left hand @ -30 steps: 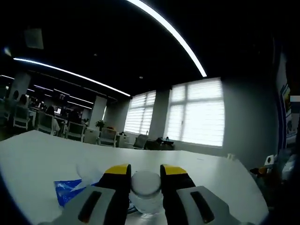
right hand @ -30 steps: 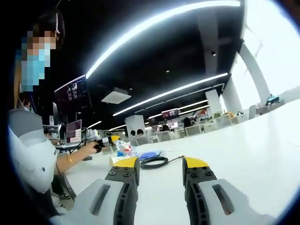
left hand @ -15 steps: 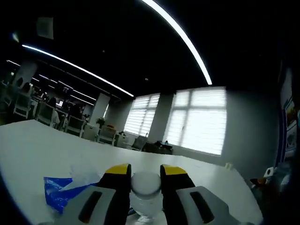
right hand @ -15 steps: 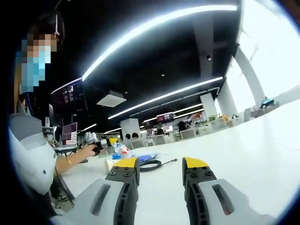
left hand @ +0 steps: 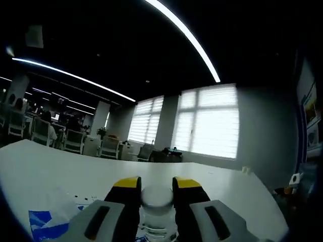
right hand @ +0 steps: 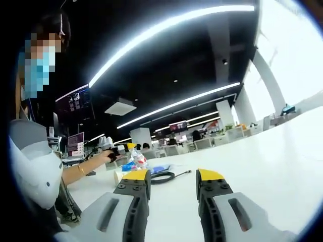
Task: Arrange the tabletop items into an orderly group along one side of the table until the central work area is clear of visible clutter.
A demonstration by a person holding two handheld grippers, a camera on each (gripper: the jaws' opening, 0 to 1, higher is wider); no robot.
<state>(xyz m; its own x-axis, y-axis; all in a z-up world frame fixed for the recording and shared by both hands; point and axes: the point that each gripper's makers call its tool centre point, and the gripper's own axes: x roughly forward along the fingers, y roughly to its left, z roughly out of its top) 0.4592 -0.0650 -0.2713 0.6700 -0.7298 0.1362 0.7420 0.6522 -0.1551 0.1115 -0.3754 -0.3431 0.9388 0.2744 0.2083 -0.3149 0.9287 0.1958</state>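
In the left gripper view my left gripper [left hand: 157,185] is shut on a clear plastic bottle [left hand: 158,212], white cap end up between the yellow-tipped jaws. A blue and white packet [left hand: 48,223] lies on the white table [left hand: 212,186] at the lower left. In the right gripper view my right gripper [right hand: 172,177] stands open over the table [right hand: 262,161] with nothing between its jaws. Beyond it a black coiled cable [right hand: 162,175] rests on the table. Farther left, the other gripper [right hand: 117,150] holds the bottle [right hand: 137,159] above a blue packet [right hand: 157,168] and a pale box [right hand: 119,174].
A person [right hand: 35,166] in a grey top stands at the left of the right gripper view, one hand [right hand: 103,157] on the other gripper. Office chairs [left hand: 75,141] and desks line the far side of the room. Bright windows [left hand: 207,121] lie beyond the table's far edge.
The left gripper has carried the bottle along; the blue packet now sits lower and further left in its view. In the right gripper view the bottle has shifted slightly right; the right gripper stays still.
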